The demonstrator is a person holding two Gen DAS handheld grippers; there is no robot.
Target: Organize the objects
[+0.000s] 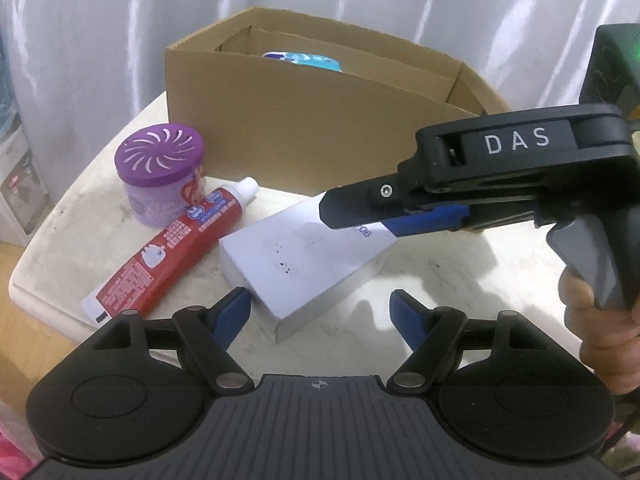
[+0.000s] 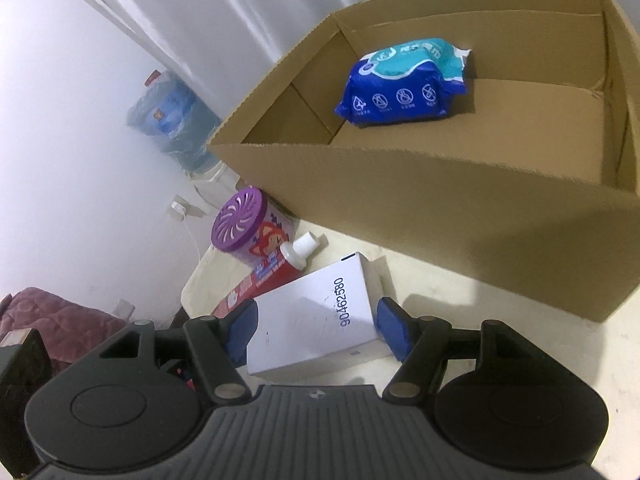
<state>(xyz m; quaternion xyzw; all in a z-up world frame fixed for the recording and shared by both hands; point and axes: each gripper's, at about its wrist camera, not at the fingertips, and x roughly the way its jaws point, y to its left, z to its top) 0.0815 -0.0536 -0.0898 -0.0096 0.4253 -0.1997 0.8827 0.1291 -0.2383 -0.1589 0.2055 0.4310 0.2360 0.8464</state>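
A white carton point(image 1: 304, 256) printed with a number lies flat on the pale table point(image 1: 460, 280), in front of an open cardboard box point(image 1: 304, 144). My right gripper point(image 1: 352, 220) reaches in from the right and straddles the carton's far end. In the right wrist view the carton point(image 2: 316, 312) sits between the blue pads, jaws open, pads close beside its sides. My left gripper point(image 1: 320, 312) is open at the carton's near corner. A red toothpaste tube point(image 1: 172, 248) and a purple-lidded air freshener point(image 1: 160, 168) lie to the left. A blue wipes pack point(image 2: 404, 80) rests inside the cardboard box point(image 2: 440, 216).
The table's rounded edge point(image 1: 48, 280) runs close to the toothpaste on the left. A person's hand point(image 1: 600, 320) holds the right gripper's handle. White curtains hang behind. A water bottle point(image 2: 172, 116) and maroon cloth point(image 2: 52, 320) sit beyond the table.
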